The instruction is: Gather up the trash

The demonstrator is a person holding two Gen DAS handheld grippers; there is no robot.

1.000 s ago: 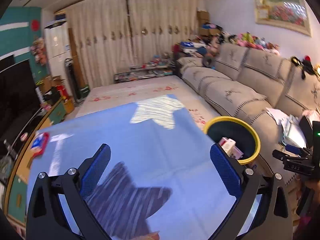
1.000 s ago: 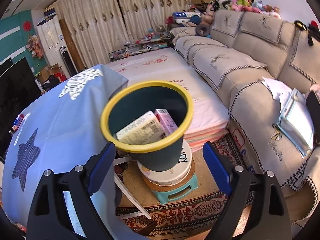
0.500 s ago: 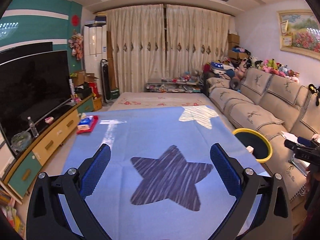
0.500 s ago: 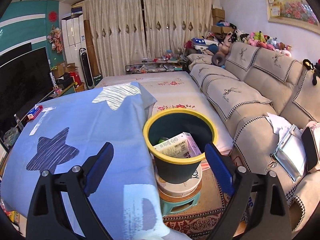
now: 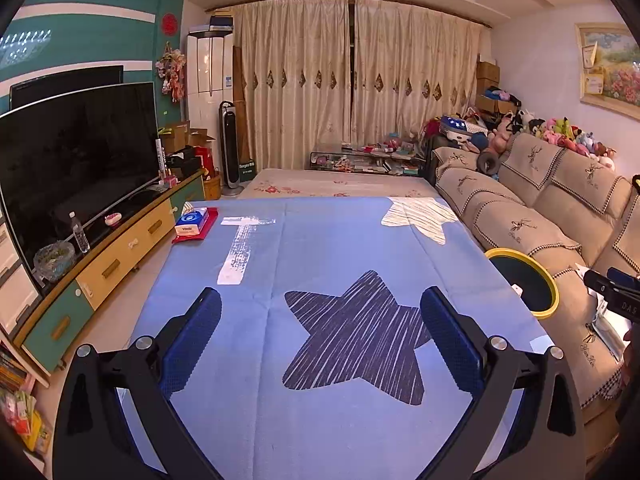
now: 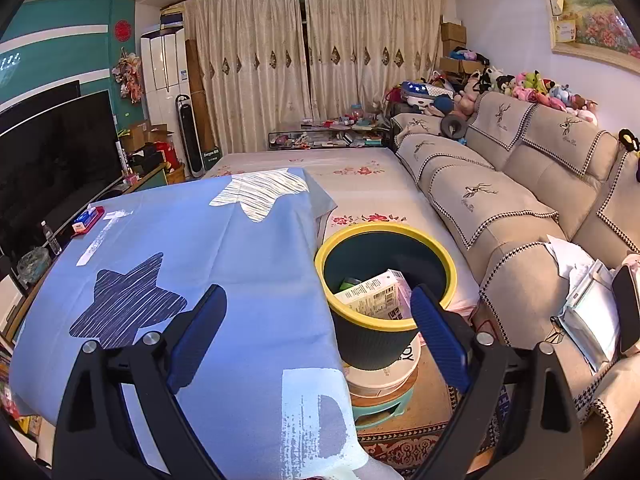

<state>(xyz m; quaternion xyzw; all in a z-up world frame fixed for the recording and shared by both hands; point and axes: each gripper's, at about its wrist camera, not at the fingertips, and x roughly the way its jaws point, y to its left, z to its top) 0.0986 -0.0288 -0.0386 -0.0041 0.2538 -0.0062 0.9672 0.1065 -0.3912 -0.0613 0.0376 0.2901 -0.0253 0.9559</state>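
Both claws, left claw (image 5: 320,332) and right claw (image 6: 318,332), are wide and empty. Boxes (image 6: 372,296) inside the bin (image 6: 356,322) look light, stiff; grip across flat faces.

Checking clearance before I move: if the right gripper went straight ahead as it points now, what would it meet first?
Probably the trash bin beside the blue tablecloth; the open right gripper points about at its near rim, though depth is unclear.
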